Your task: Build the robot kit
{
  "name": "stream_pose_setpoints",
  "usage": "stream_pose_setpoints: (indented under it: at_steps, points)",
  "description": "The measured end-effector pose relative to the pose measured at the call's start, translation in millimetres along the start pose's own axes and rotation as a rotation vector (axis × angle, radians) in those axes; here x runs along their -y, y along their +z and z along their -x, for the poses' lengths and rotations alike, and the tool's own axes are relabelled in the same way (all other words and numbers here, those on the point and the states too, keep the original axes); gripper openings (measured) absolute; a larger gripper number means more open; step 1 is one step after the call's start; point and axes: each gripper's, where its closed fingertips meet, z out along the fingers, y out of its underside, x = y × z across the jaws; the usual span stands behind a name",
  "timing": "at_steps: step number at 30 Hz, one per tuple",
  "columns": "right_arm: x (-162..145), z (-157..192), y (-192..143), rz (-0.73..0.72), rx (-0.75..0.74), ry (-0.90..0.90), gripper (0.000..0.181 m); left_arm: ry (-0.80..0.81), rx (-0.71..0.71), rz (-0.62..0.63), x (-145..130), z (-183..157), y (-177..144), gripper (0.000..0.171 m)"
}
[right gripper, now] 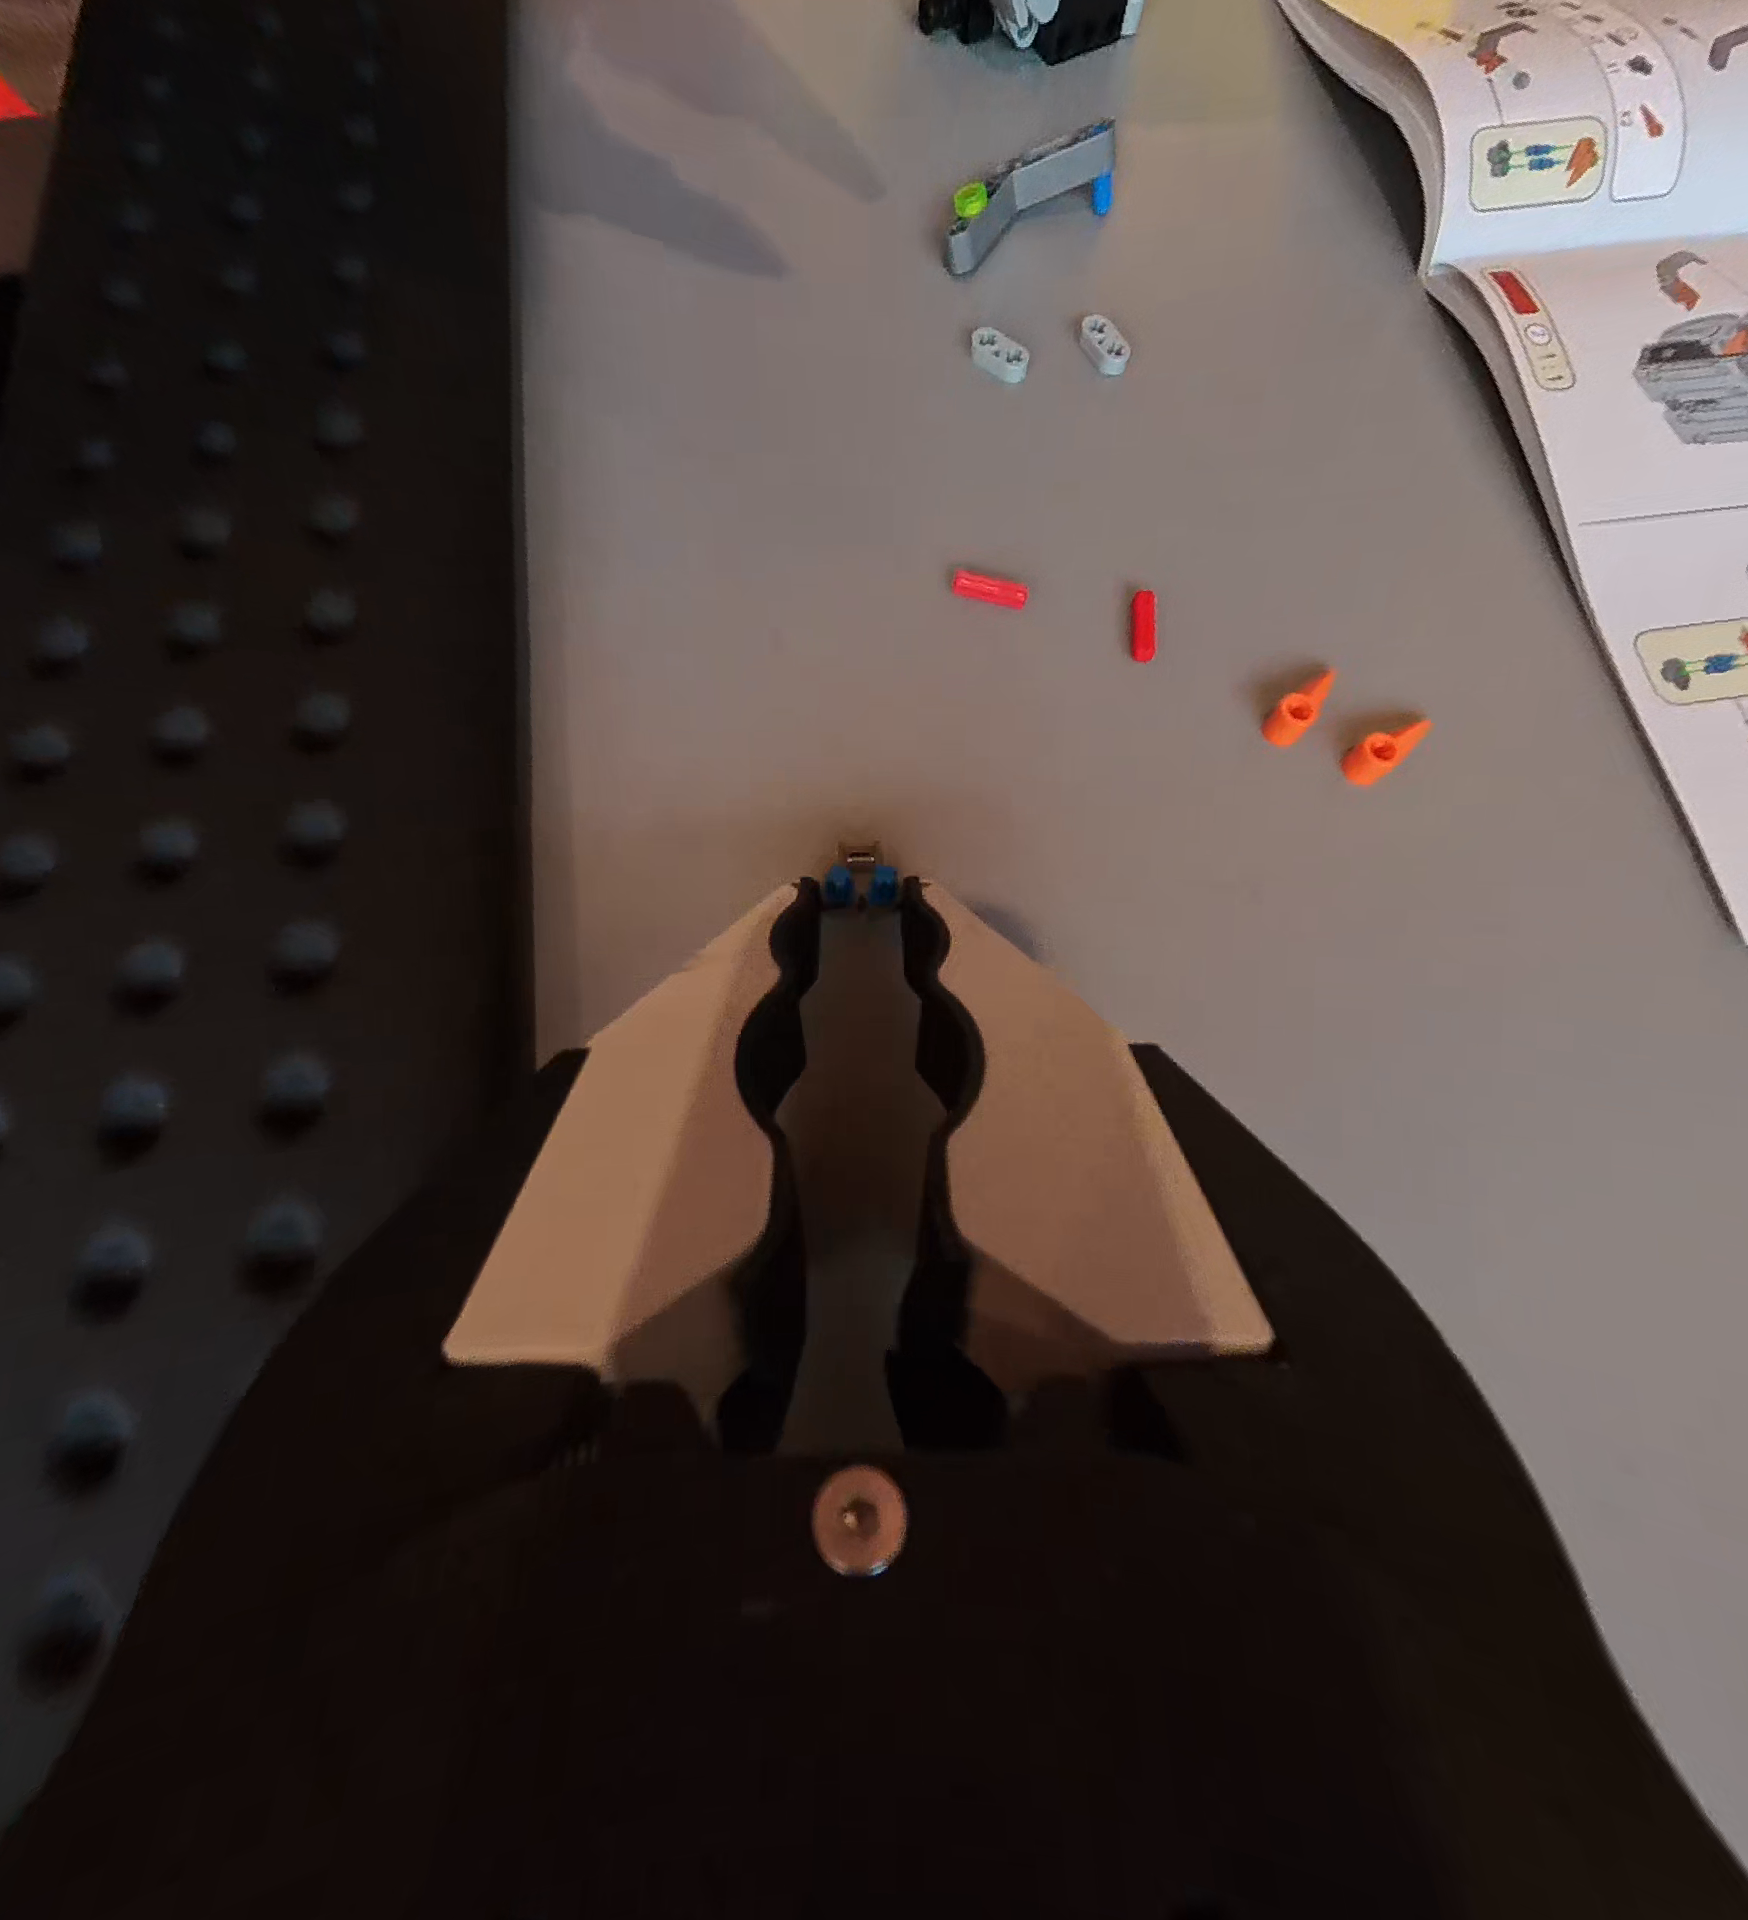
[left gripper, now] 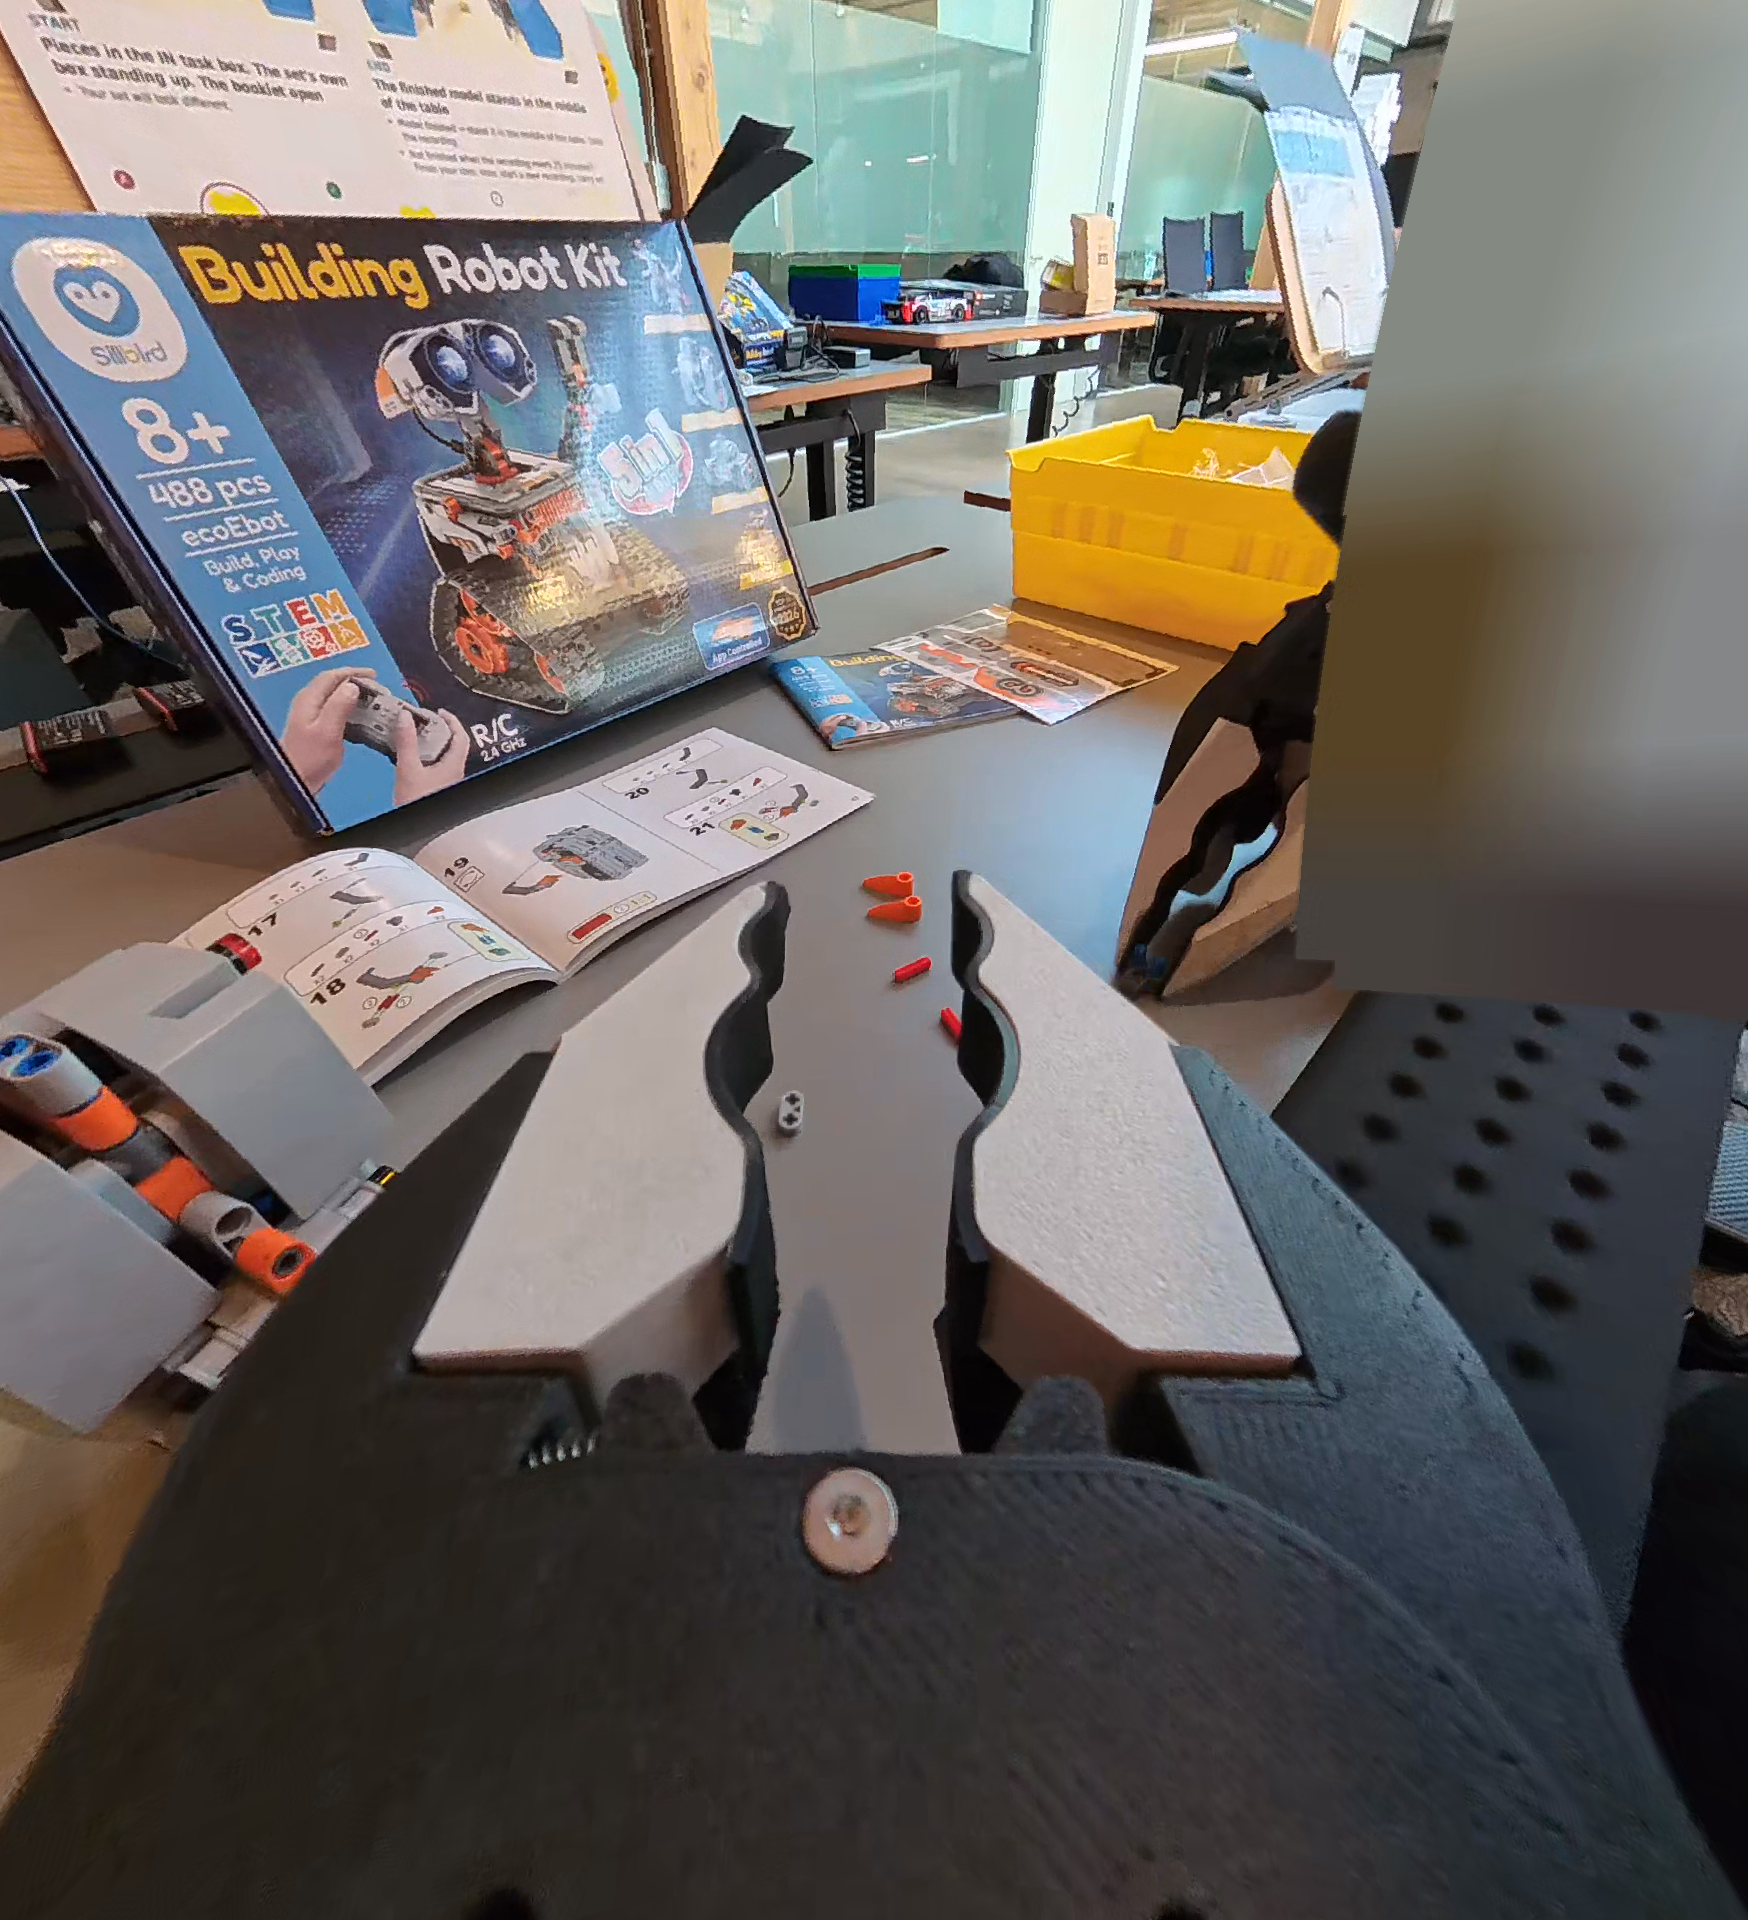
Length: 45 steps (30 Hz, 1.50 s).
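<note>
Right gripper (right gripper: 859,891) clamped on small grey-blue piece (right gripper: 859,878), tips low at grey table (right gripper: 745,623); grip best kept firm, lift straight. Left gripper (left gripper: 868,899) held apart, empty, above grey two-hole connector (left gripper: 790,1112).

Blur patch covers upper right of left wrist view, hiding most of the right gripper (left gripper: 1176,956) — only its finger ends show, so can't tell what it grips from there. Grey-orange model (left gripper: 101,1174) cut off by left edge. Yellow bin (left gripper: 1150,530) contents too small to ID, right side hidden by the patch. Red pin (left gripper: 950,1023) partly behind left gripper finger. In right wrist view: tiny blue-grey part (right gripper: 859,878) at right gripper (right gripper: 859,894) tips, mostly hidden, shape unclear. Black-white piece (right gripper: 1031,21) cropped at top edge — booklet (right gripper: 1659,436) runs off right edge.
</note>
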Motion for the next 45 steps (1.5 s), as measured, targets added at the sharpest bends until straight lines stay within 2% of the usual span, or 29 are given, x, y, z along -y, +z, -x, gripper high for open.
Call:
stream_pose_setpoints:
  at_steps: [9,14,21,25,28,30,33,38,41,45]
  points:
    - [30,-27,-11,-0.127,-0.158,-0.098,0.015,0.024,-0.012,-0.049,14,9,2,0.034]
    - [46,-44,-24,-0.192,-0.263,-0.119,0.015,0.036,0.003,-0.070,29,7,-12,0.035]
    - [76,-68,-72,-0.411,-0.477,-0.119,0.015,0.098,0.016,-0.153,82,0,-58,0.044]
    - [78,-95,-81,-0.475,-0.493,-0.025,0.015,0.075,-0.046,-0.156,101,3,-52,0.046]
    - [102,-101,-98,-0.560,-0.523,-0.027,0.015,0.032,-0.156,-0.160,123,-6,-49,0.053]
    - [120,-101,-105,-0.602,-0.524,-0.024,0.015,0.040,-0.171,-0.188,138,-7,-52,0.053]
    - [146,-100,-106,-0.566,-0.476,-0.055,0.015,0.046,-0.169,-0.191,150,-5,-62,0.055]
    - [187,-97,-115,-0.473,-0.446,-0.193,0.015,-0.014,-0.137,-0.166,144,22,-85,0.055]
    - [196,-94,-122,-0.463,-0.474,-0.222,0.015,-0.046,-0.124,-0.105,143,43,-90,0.051]
    - [197,-86,-125,-0.414,-0.543,-0.287,0.015,-0.010,-0.194,-0.092,162,37,-89,0.050]
